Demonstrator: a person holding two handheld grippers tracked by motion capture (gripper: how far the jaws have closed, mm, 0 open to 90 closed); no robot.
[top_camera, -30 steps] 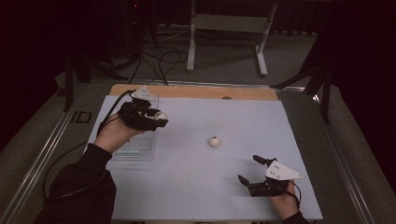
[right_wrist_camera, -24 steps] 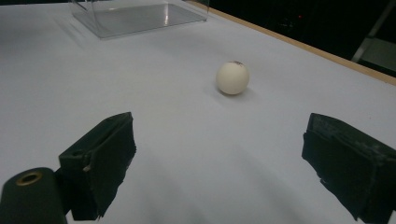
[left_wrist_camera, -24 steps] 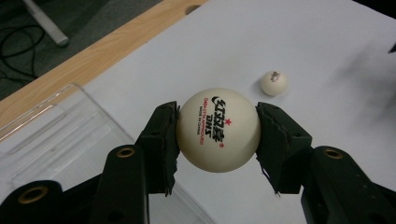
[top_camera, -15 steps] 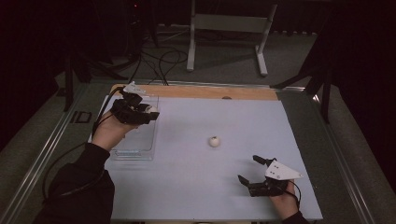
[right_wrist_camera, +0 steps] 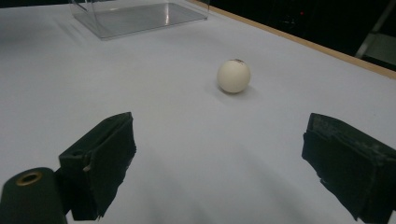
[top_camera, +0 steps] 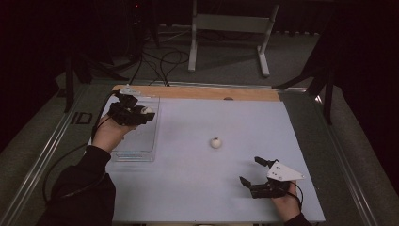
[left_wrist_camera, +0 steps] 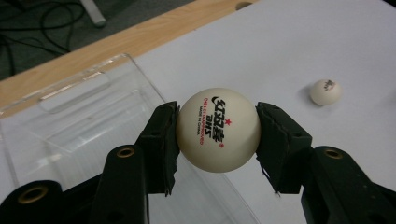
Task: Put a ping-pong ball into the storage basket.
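High view: left gripper (top_camera: 141, 113), fingers clamping a ball (left_wrist_camera: 218, 129), now further right over the clear tray (top_camera: 141, 149); right gripper (top_camera: 256, 173) wide open, unmoved.

The high view is dim and grainy: the pale table (top_camera: 197, 188) is the one lit area, and the floor and the surroundings on the left, right and far sides sink into near black. The left gripper view is brighter and sharp on the held ball (left_wrist_camera: 218, 129), while the loose ball (left_wrist_camera: 325, 91) farther off is slightly soft and throws a faint shadow. In the right gripper view the near jaws blur, and the clear tray (right_wrist_camera: 140, 16) carries pale glare.
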